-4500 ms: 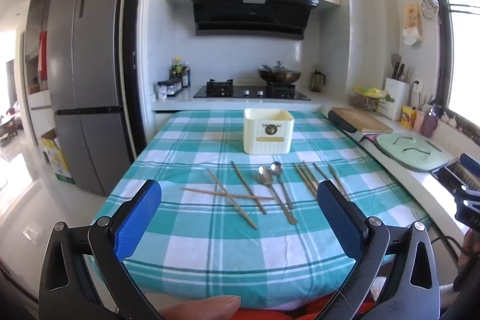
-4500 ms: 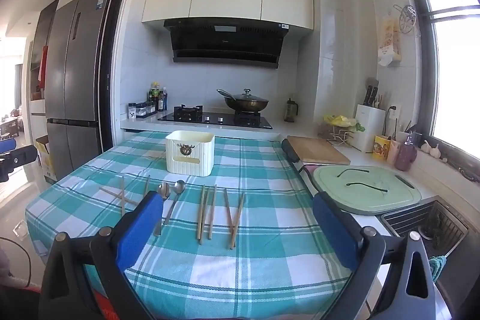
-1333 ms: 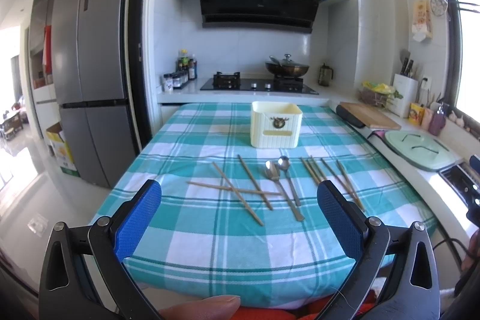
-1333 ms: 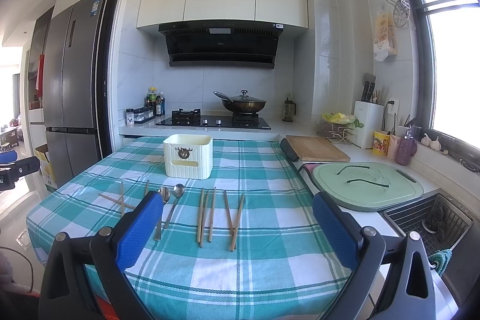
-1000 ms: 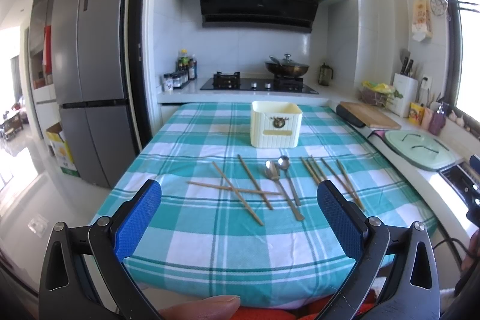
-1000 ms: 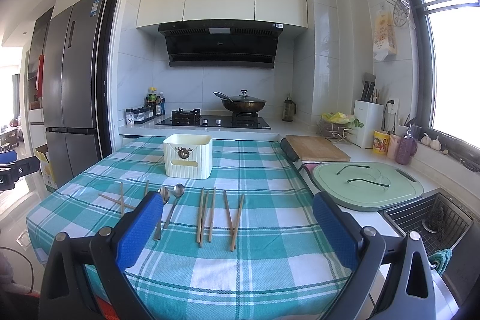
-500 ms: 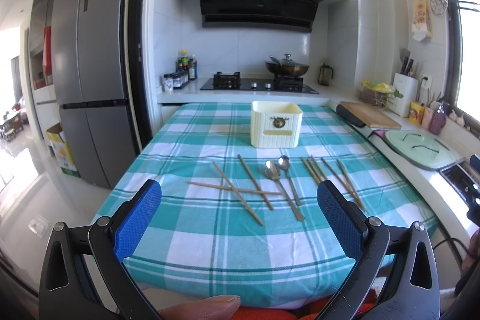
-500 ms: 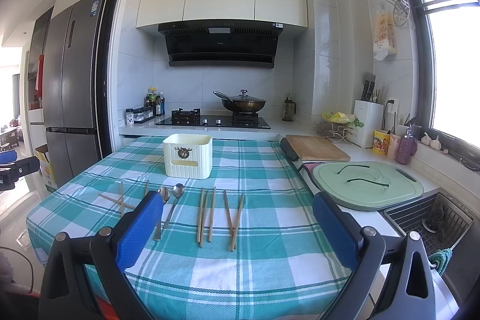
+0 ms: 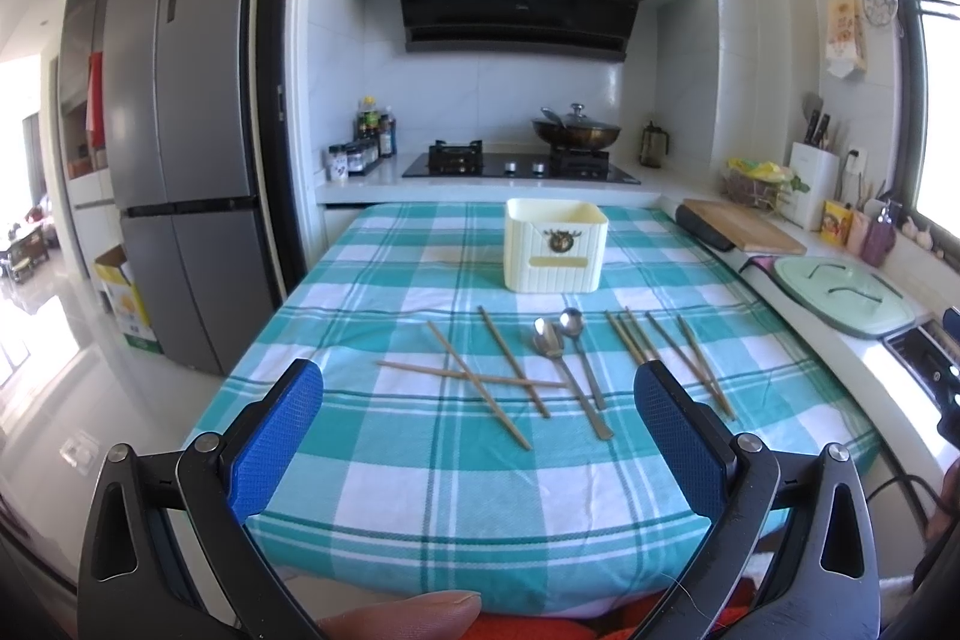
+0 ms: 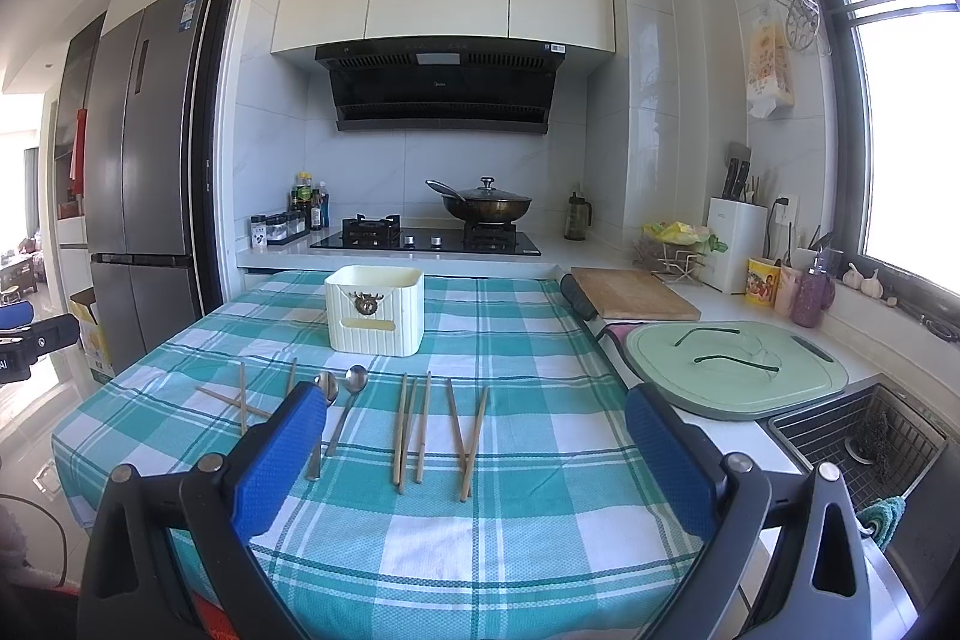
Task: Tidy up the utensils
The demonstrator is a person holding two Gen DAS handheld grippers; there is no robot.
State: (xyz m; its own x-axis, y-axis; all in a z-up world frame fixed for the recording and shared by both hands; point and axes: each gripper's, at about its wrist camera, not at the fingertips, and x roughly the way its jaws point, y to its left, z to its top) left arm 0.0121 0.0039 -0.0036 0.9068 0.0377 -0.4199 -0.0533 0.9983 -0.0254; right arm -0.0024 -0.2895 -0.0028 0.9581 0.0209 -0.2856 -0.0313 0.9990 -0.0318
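Observation:
A cream utensil holder stands upright at the middle of the teal checked table. In front of it lie two metal spoons, three crossed wooden chopsticks at the left and several more chopsticks at the right. My left gripper is open and empty, near the table's front edge. My right gripper is open and empty, above the front right of the table.
A counter runs along the right with a wooden cutting board, a green board over the sink and a sink basket. A stove with a wok is behind the table. A fridge stands at the left.
Since 4.5 s ago both grippers have risen a little and tilted up. Over the last second nothing has visibly moved.

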